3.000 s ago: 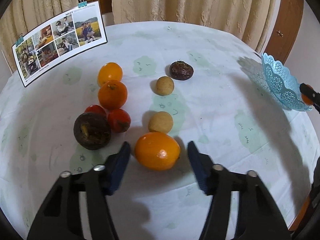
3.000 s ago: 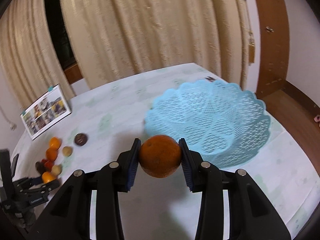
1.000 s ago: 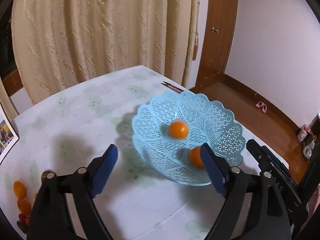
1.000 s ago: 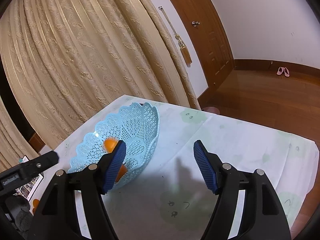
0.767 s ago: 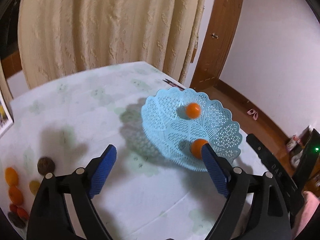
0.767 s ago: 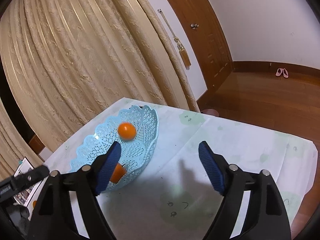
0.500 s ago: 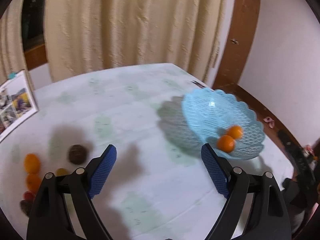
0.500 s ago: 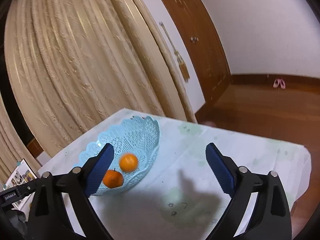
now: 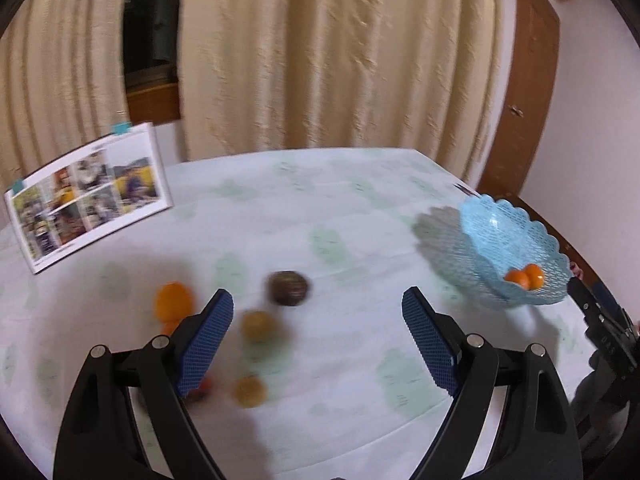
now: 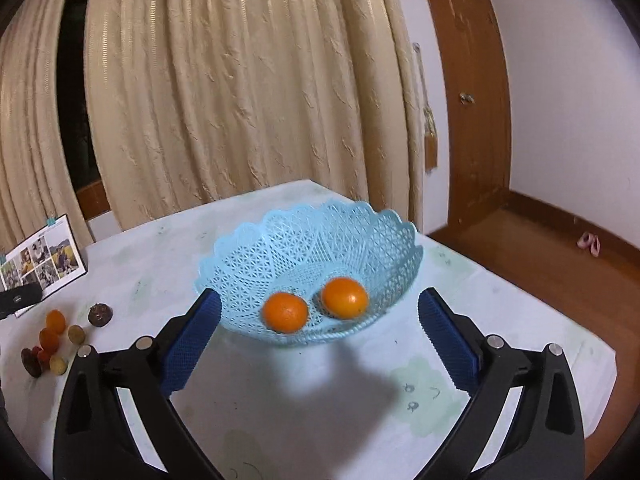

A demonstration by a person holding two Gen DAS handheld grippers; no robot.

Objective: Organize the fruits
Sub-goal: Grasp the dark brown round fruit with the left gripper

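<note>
Fruit on the table's left is next: left gripper [image 9: 318, 326], jaws spread and empty, should settle over the tan fruit [image 9: 259, 325] near the brown one [image 9: 289, 288], squeezing gently, while right gripper [image 10: 318, 334], whose jaws have just been opening with nothing between them, stays clear of the basket [image 10: 360, 224] holding two oranges [image 10: 286, 312] at far right.

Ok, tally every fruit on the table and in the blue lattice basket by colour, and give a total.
Orange round fruits: 4, with 2 in the light blue lattice basket
Tan round fruits: 2
Dark brown round fruits: 2
Small red fruits: 2
Total: 10
</note>
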